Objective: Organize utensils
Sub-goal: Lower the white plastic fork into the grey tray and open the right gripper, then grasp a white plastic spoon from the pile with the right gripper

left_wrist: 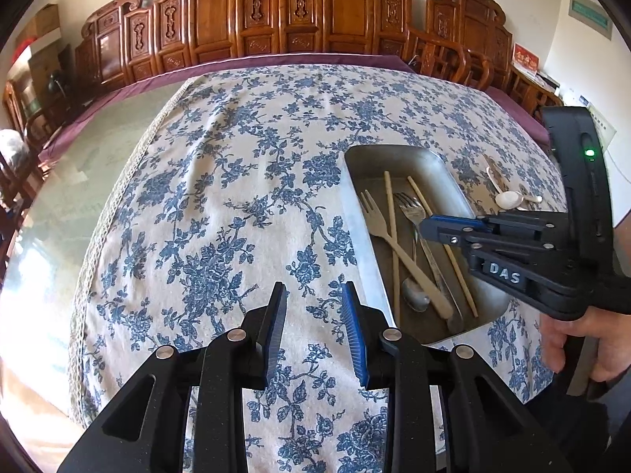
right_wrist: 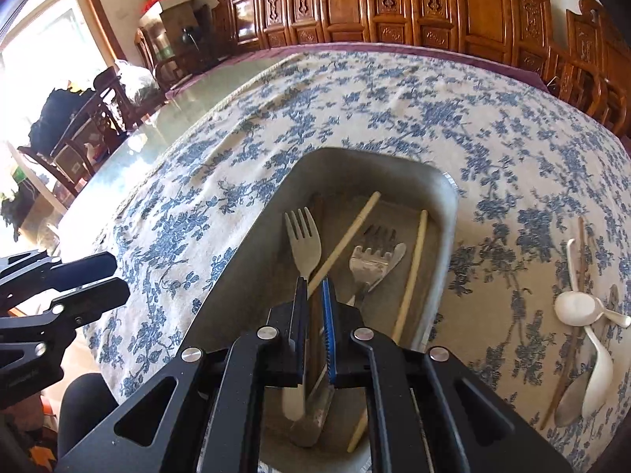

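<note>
The utensils are split between two places. A pale fork [right_wrist: 301, 236], a metal fork [right_wrist: 372, 260], two pale chopsticks [right_wrist: 418, 260] and a metal spoon [left_wrist: 416, 295] lie loose and crossed in the metal tray [right_wrist: 445, 197], directly under and ahead of the right tongs [right_wrist: 314, 287]. Two white soup spoons [right_wrist: 574, 307] and a dark stick [right_wrist: 581, 236], likely a chopstick, lie on the cloth well to the right of those tongs, outside the tray. Judgement: the tray serves as the collecting point and the pieces on the cloth remain to be gathered. The right tongs hang tilted down over the tray with their jaws together. A brown strip shows in the slit between them, and whether it is gripped or merely lies below cannot be told. The left tongs [left_wrist: 313, 289] are held to the left of the tray over the blue floral tablecloth [left_wrist: 221, 197], jaws apart and empty, probably kept clear of the working side. A hand [left_wrist: 572, 339] grips the handle of the right tongs. Legible writing: "DAS" in white letters [left_wrist: 504, 272] on the body of the right tongs. The red card and the green wall plaque in the left view are too small to read.
</note>
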